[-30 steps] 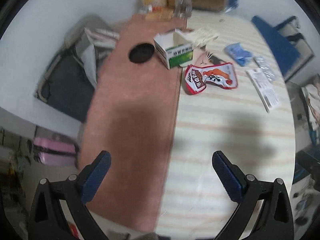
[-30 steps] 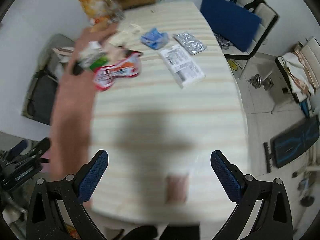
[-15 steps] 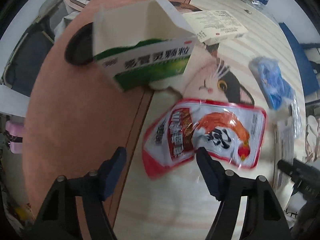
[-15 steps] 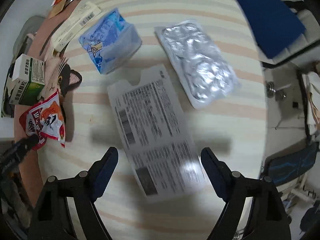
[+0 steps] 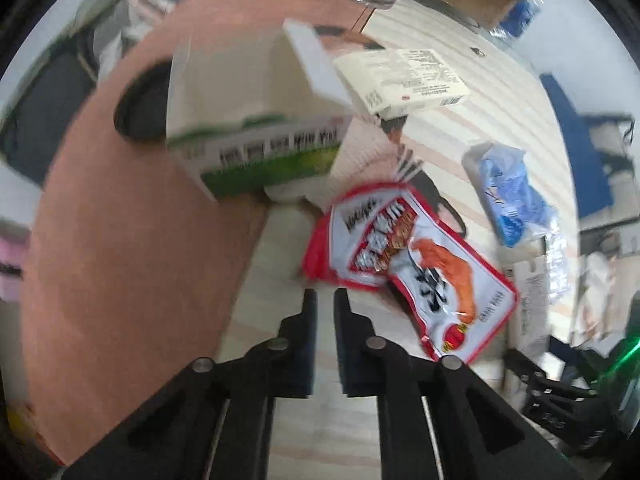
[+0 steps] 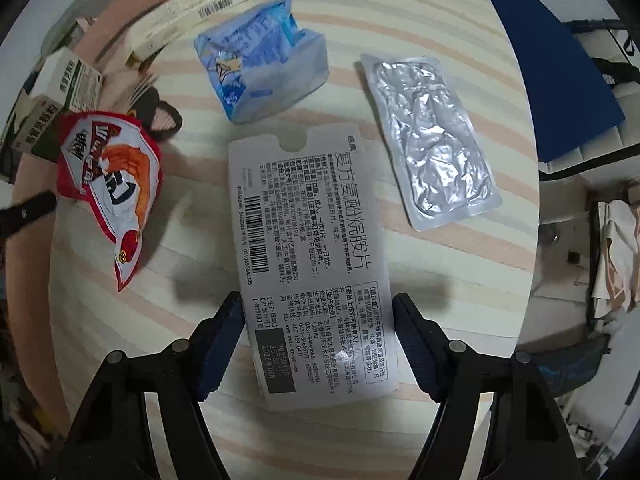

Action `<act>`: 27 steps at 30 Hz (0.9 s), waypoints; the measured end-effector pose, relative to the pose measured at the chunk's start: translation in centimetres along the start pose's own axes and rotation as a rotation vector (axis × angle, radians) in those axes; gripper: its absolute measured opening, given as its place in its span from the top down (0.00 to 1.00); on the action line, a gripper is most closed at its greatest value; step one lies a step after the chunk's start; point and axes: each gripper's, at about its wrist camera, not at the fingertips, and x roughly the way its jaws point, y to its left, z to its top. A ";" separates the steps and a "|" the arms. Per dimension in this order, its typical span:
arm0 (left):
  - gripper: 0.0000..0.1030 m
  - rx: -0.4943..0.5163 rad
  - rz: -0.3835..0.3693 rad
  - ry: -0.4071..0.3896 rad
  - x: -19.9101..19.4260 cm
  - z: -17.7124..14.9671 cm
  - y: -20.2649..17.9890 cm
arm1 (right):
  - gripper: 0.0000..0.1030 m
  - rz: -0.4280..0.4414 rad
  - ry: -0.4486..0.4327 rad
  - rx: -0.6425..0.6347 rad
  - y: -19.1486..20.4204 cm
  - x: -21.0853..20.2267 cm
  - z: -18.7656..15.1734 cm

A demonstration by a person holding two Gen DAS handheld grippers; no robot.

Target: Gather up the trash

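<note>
A: Collected yet?
B: Nothing lifted. Left tongs [image 5: 325,300] just closing to narrow, empty; red snack wrapper [image 5: 404,264] just beyond tips. Right tongs [image 6: 318,308] wide, just closing astride printed card [image 6: 312,240], flat on tabletop [image 6: 440,272].

Striped table [image 6: 420,8] carries snack bag [image 6: 108,184], printed card [image 6: 312,264], foil pack [image 6: 432,140].
</note>
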 end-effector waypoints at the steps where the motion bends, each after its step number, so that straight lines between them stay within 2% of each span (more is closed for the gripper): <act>1: 0.72 -0.019 -0.018 0.027 0.6 -0.5 0.1 | 0.26 -0.004 -0.010 0.003 -0.3 -0.1 0.0; 2: 0.54 -0.039 -0.029 0.046 1.3 -1.0 0.3 | 0.26 -0.003 -0.016 0.008 -0.4 -0.2 -0.1; 4: 0.48 -0.063 -0.047 0.057 2.0 -1.9 0.3 | 0.26 -0.003 -0.027 0.023 -1.4 -0.4 0.0; 6: 0.39 -0.032 -0.024 0.027 2.1 -2.5 -0.6 | 0.26 0.008 -0.035 0.041 -2.2 -0.7 0.0; 8: 0.39 -0.038 -0.008 0.041 2.4 -2.7 -1.3 | 0.26 0.013 -0.040 0.052 -2.8 -1.0 0.0; 11: 0.39 -0.162 -0.111 0.056 1.8 -2.6 -1.8 | 0.26 0.019 -0.048 0.081 -3.9 -1.4 0.0; 12: 0.39 -0.202 -0.117 0.044 1.3 -2.5 -2.3 | 0.26 0.020 -0.054 0.095 -4.3 -1.6 -0.1; 16: 0.39 -0.330 -0.081 0.025 1.0 -0.4 -4.5 | 0.26 0.003 -0.070 0.156 -5.8 -2.0 -0.2; 17: 0.38 -0.334 -0.065 0.032 1.5 0.7 -5.3 | 0.26 -0.005 -0.074 0.178 -6.1 -1.9 0.0; 19: 0.38 -0.292 0.039 0.048 3.2 2.8 -7.5 | 0.26 -0.020 -0.081 0.208 -6.4 -1.9 1.0; 21: 0.37 -0.202 0.178 0.068 5.0 4.5 -9.8 | 0.26 -0.030 -0.084 0.225 -6.7 -1.7 1.3; 23: 0.35 -0.109 0.264 0.065 6.0 4.9 -11.6 | 0.26 -0.037 -0.086 0.233 -7.1 -1.4 2.0; 25: 0.35 -0.010 0.311 0.079 7.0 4.9 -13.0 | 0.26 -0.036 -0.080 0.230 -6.8 -1.0 1.9; 27: 0.32 0.035 0.303 0.077 7.2 4.3 -13.1 | 0.26 -0.040 -0.081 0.217 -6.5 -0.9 1.8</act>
